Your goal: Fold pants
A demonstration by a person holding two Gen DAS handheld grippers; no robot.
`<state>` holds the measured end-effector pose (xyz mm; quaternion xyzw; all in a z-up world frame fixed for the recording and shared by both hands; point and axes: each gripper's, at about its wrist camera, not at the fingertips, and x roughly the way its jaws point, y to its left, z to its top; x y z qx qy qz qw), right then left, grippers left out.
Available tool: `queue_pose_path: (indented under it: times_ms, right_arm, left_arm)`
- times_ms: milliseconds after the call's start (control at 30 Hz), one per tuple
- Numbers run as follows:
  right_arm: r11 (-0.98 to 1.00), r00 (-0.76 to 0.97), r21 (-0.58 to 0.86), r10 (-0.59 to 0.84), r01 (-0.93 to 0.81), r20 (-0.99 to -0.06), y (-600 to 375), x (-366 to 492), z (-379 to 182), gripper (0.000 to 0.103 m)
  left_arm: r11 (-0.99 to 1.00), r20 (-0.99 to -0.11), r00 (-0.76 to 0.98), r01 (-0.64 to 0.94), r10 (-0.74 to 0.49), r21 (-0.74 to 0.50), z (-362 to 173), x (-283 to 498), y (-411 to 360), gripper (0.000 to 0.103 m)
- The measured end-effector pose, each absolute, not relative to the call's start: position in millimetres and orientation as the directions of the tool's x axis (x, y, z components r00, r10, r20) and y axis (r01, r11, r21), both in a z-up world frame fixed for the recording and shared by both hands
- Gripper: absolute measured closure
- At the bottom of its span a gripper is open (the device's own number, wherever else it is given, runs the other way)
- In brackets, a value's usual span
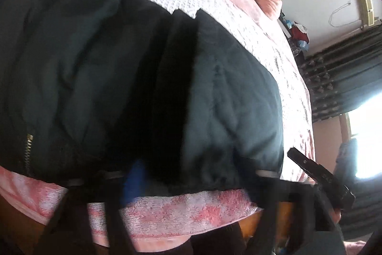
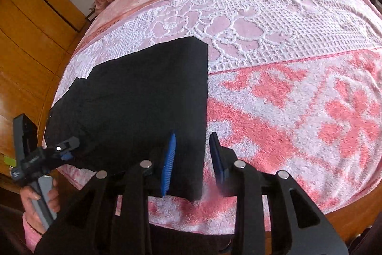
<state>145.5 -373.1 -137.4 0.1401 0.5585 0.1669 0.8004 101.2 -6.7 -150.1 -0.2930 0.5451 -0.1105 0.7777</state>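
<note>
Just one pants (image 2: 143, 97), two tools (image 2: 193, 159).

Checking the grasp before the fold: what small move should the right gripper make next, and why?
Probably close the right gripper on the black pants. Its blue pads stand apart astride the pants' near right edge, one over the cloth and one over the pink towel, so nothing looks pinched yet. The left gripper is already at the opposite near corner.
</note>
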Motion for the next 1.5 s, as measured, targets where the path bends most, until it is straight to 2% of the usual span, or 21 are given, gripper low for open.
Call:
queue_pose_path:
  times_ms: [33,133,300,467,533,600,700,767,833,967,1033,1200,1400,1500]
  right_arm:
    - [0.902,0.316,0.419,0.430,-0.106,-0.846,-373,147,-139,0.071]
    - [0.900,0.306,0.427,0.434,-0.093,-0.847,-374,147,-145,0.071]
    - [0.898,0.314,0.437,0.429,-0.050,-0.847,-388,149,-149,0.067]
    - [0.899,0.327,0.434,0.427,-0.055,-0.843,-392,150,-144,0.067]
    - [0.898,0.327,0.434,0.431,-0.067,-0.841,-388,150,-144,0.066]
    - [0.896,0.320,0.437,0.436,-0.073,-0.841,-381,151,-145,0.066]
    - [0.890,0.307,0.446,0.452,-0.095,-0.837,-368,151,-145,0.066]
    - [0.901,0.304,0.415,0.433,-0.123,-0.849,-358,149,-141,0.061]
    - [0.906,0.307,0.399,0.423,-0.139,-0.853,-355,147,-138,0.050]
    - [0.899,0.284,0.422,0.438,-0.118,-0.853,-365,151,-143,0.048]
    - [0.892,0.273,0.437,0.451,-0.113,-0.850,-368,152,-145,0.041]
    - [0.858,0.208,0.498,0.514,-0.127,-0.832,-370,150,-155,0.041]
    - [0.801,0.143,0.583,0.598,-0.134,-0.789,-359,147,-167,0.040]
    - [0.743,0.093,0.663,0.669,-0.092,-0.737,-355,148,-184,0.041]
  left_arm:
    - [0.799,-0.780,0.385,-0.154,-0.494,-0.581,-153,101,-4,0.072]
    - [0.796,-0.769,0.407,-0.145,-0.493,-0.588,-150,96,-1,0.081]
    - [0.799,-0.750,0.480,-0.150,-0.455,-0.582,-135,73,2,0.085]
    - [0.830,-0.782,0.522,-0.224,-0.339,-0.510,-138,53,25,0.085]
    - [0.810,-0.780,0.504,-0.236,-0.370,-0.536,-148,57,34,0.085]
    - [0.834,-0.794,0.494,-0.218,-0.354,-0.507,-147,61,29,0.085]
    - [0.868,-0.814,0.487,-0.199,-0.316,-0.455,-139,63,17,0.081]
    - [0.870,-0.820,0.483,-0.209,-0.306,-0.447,-135,64,15,0.073]
    - [0.890,-0.832,0.494,-0.218,-0.253,-0.401,-125,63,16,0.065]
    - [0.937,-0.822,0.553,-0.199,-0.136,-0.289,-101,57,9,0.060]
    - [0.956,-0.808,0.580,-0.166,-0.103,-0.242,-89,60,-2,0.057]
    - [0.970,-0.810,0.570,-0.087,-0.139,-0.228,-90,79,-30,0.054]
    - [0.985,-0.859,0.506,-0.093,-0.077,-0.143,-122,92,-45,0.051]
    - [0.978,-0.865,0.492,-0.110,-0.104,-0.180,-136,86,-31,0.049]
